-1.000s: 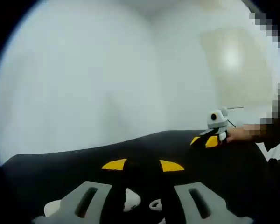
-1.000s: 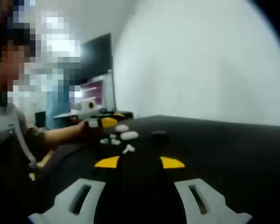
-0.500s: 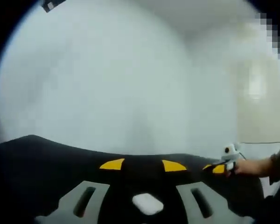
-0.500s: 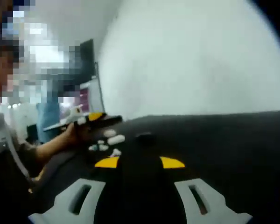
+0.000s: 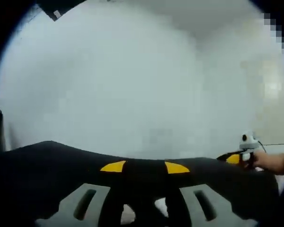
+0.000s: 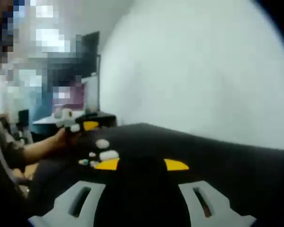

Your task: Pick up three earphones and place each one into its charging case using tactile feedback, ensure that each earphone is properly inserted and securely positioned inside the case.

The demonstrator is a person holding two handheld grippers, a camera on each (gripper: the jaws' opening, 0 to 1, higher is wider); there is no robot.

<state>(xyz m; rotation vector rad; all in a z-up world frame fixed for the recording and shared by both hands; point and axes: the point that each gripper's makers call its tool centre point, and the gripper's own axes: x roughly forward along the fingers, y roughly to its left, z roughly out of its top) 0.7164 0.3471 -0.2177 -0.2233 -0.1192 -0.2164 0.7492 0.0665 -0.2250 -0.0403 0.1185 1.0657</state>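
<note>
Both tongs spread, empty; right gripper view shows small white pieces point(image 6: 103, 149), probably earphones, on black table point(image 6: 217, 156).

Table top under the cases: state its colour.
Black; the table top shows best in the right gripper view, with white cases on it.

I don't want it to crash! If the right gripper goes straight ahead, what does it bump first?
Probably nothing soon. Ahead of the right gripper lies bare black table, then a pale wall. The small white pieces sit left of its line, though depth is unclear.

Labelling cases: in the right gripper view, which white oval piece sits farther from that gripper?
The upper white oval piece, beyond the larger one, nearer the left gripper.
</note>
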